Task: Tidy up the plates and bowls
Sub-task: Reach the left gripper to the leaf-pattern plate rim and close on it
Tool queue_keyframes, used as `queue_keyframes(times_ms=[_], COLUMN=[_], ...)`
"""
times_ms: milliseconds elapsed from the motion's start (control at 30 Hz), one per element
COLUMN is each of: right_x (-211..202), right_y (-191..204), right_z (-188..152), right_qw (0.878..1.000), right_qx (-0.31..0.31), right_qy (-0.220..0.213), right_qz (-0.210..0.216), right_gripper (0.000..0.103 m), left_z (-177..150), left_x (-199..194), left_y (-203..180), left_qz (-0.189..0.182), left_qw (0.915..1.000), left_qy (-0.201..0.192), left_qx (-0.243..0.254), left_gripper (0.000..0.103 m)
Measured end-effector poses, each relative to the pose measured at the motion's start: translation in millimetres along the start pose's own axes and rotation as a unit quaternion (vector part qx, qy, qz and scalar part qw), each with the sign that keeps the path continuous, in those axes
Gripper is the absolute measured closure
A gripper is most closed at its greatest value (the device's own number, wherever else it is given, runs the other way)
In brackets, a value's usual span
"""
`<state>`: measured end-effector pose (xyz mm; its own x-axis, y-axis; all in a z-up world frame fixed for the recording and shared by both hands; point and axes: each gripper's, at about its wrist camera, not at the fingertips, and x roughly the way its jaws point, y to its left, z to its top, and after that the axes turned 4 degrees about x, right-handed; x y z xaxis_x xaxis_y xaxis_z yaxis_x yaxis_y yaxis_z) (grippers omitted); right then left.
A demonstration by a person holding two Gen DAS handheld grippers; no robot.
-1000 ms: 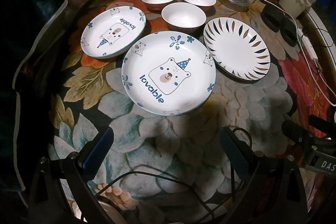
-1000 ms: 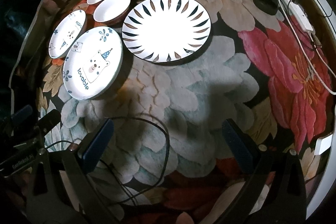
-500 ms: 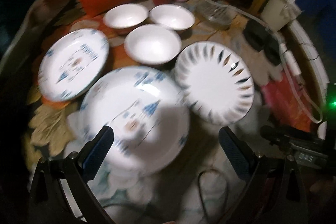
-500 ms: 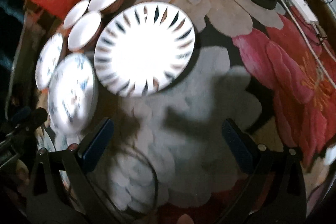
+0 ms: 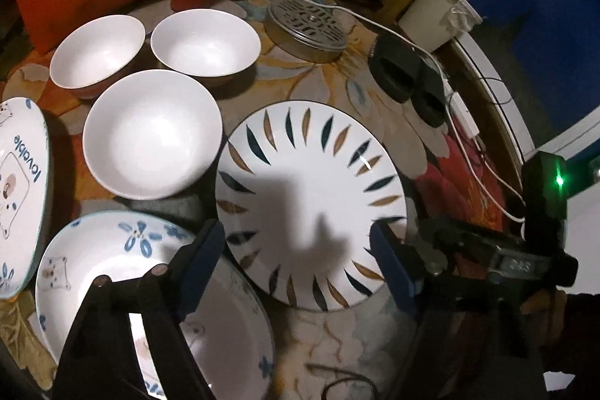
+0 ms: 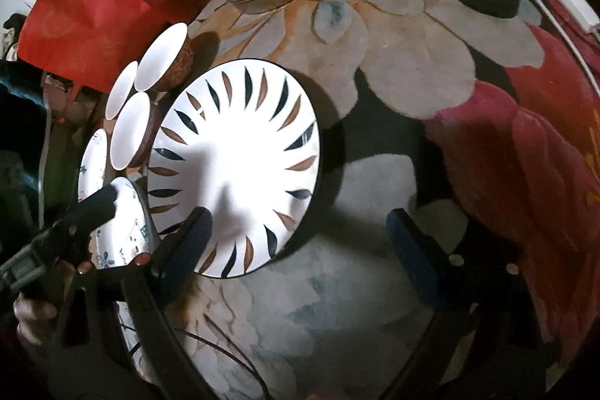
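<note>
Grippers both spread wide over the leaf plate

Left gripper (image 5: 298, 265) hangs released above the leaf-pattern plate (image 5: 311, 208), gripping nothing. Right gripper (image 6: 296, 242) is spread wide too, its left finger over that plate's near rim. Just beside the plate sit the big bear plate (image 5: 112, 265) and three white bowls (image 5: 152, 134); a smaller bear plate (image 5: 20, 182) lies toward the floral table's (image 6: 393, 36) left edge.

Bear plate (image 5: 22, 182): the word "lovable" in blue letters, running along beside the bear drawing.
Right gripper (image 5: 521, 265): a small label on its body, blurred; roughly "DAS", not surely readable.
</note>
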<state>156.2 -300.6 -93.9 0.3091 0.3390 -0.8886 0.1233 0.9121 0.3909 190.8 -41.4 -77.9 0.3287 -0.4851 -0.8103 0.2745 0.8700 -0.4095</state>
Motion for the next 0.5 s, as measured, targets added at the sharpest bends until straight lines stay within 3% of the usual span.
queue_keyframes(times_ms=[100, 300, 400, 500], right_x=[1, 10, 17, 27], right_y=[1, 0, -1, -2], right_z=[4, 16, 23, 30], right_qw=[1.000, 1.000, 1.000, 0.999], right_qx=[-0.011, -0.016, -0.014, -0.014], right_qy=[0.000, 0.006, 0.010, 0.021], right_qz=[0.011, 0.018, 0.023, 0.022], right_gripper=[0.009, 0.009, 0.014, 0.027], left_z=[4, 8, 8, 10], left_x=[11, 34, 40, 47], left_y=[6, 18, 22, 23], left_qz=[0.016, 0.060, 0.073, 0.082], left_qw=[0.9998, 0.9974, 0.9959, 0.9949], left_qy=[0.009, 0.036, 0.046, 0.054], left_qx=[-0.007, -0.020, -0.026, -0.026], left_gripper=[0.037, 0.046, 0.054, 0.054])
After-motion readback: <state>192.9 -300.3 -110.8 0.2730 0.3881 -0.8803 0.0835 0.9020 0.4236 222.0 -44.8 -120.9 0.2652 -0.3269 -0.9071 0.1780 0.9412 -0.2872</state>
